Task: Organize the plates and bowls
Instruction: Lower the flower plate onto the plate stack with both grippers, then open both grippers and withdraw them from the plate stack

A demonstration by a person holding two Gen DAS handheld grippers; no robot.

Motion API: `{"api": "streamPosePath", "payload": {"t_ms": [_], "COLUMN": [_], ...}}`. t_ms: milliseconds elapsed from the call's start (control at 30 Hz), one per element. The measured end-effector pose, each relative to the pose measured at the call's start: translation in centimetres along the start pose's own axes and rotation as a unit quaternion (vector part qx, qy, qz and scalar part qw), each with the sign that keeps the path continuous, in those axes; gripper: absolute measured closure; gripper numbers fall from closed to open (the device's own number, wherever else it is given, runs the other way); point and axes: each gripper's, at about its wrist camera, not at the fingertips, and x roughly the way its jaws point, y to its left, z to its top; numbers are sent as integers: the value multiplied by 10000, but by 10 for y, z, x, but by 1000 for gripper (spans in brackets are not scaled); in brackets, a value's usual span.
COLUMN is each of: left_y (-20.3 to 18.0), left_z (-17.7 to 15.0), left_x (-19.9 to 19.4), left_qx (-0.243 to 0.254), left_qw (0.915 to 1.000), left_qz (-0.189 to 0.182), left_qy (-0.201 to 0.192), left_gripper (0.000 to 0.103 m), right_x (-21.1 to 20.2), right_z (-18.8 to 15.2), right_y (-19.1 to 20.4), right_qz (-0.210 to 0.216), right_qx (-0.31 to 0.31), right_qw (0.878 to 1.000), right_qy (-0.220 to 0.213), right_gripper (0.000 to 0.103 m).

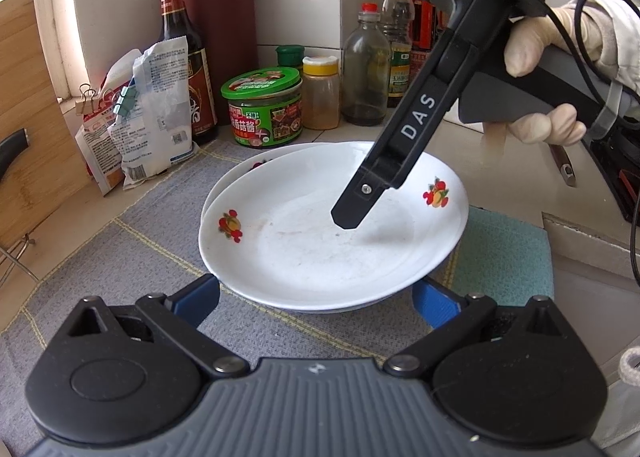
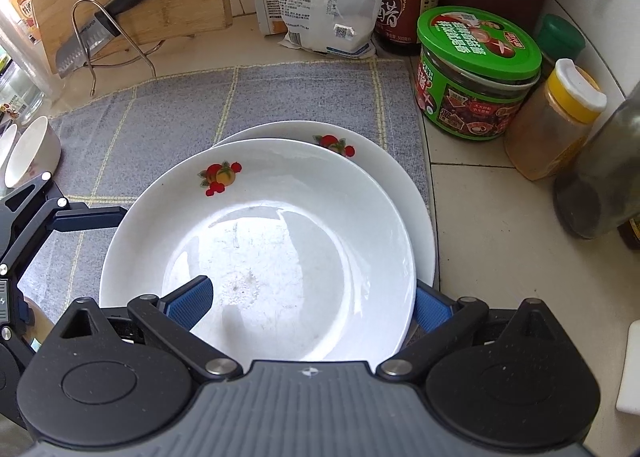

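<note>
Two plates (image 2: 256, 241) sit stacked, off-centre, on the grey mat (image 2: 168, 105); the right gripper (image 2: 312, 301) straddles the top rim, jaws apart, likely to align it; the left gripper (image 1: 316, 297) waits open.

White plates (image 2: 256, 257) with red-orange fruit motifs, grey yellow-checked mat (image 2: 180, 105), green-lidded jar (image 2: 476, 73)

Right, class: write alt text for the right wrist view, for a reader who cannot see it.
Two white plates with fruit prints sit stacked on a grey mat, the right gripper open around the top plate's near rim. Jars, bottles and a knife on a wooden board stand behind.
</note>
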Motion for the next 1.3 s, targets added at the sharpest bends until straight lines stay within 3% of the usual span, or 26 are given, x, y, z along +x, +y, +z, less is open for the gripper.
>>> {"api": "streamPosePath", "payload": {"t_ms": [433,700,967,1300], "left_y": [-1,7,22,19], "left_z": [1,2,4,-6], "left_x": [2,-1,-20,-50], "left_qx": [107,-238,-477,-819], "left_qw": [9999,9995,9970,9891], "left_qz": [-75,-72,460,1137], "left_qy": [-78,-190,-388,-450], "left_gripper": [1,1,1,1], "right_x": [-6,-10,-30,-44], "right_z": [-6,-12,-16,-31], "right_y": [1,0,13,47], "right_qz": [-187,-248,-441,-857], "right_qx": [60,150,-4,-654], "right_qw": [9998,9996,9964,9803], "right_qy": [6,-75,-718,-1653], "right_gripper": [0,0,0,0]}}
